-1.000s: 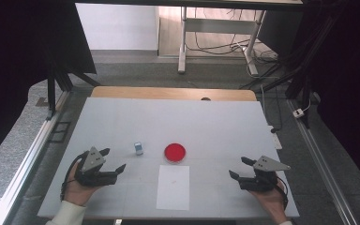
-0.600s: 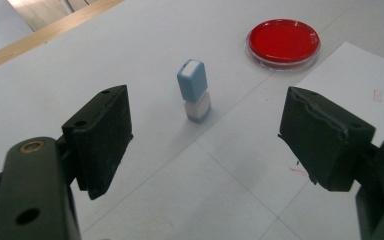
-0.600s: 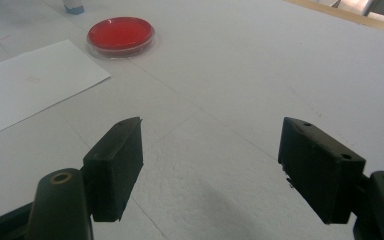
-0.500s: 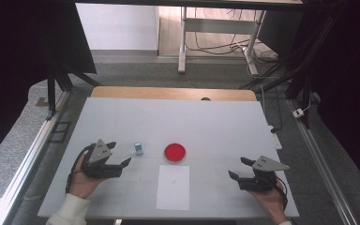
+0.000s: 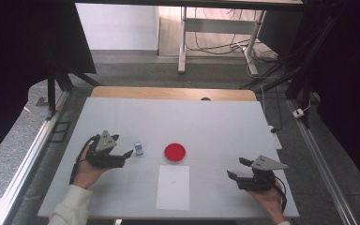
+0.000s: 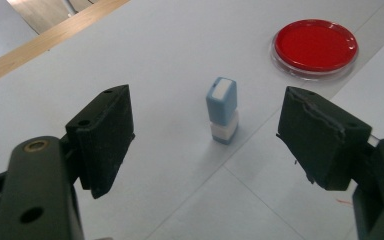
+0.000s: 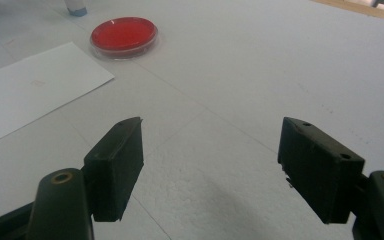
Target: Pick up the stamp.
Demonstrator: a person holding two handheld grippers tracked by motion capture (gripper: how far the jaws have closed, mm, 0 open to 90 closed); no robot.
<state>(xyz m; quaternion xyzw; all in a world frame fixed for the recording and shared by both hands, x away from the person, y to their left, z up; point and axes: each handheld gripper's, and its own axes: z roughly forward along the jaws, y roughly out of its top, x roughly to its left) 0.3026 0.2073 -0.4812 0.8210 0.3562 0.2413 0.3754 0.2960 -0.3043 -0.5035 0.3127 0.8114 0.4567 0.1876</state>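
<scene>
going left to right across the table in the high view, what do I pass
left gripper → small blue and white block → red dish → right gripper

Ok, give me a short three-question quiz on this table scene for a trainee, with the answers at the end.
1. True or false: the left gripper has its jaws closed on the small blue and white block.
2. Which thing lies nearest the red dish: A the sheet of paper, B the right gripper, C the wooden strip at the table's far edge?
3. Fill in: the block stands ____ on the table.

Key
1. False: the jaws are open, one on each side of the block and clear of it.
2. A.
3. Upright.
</scene>
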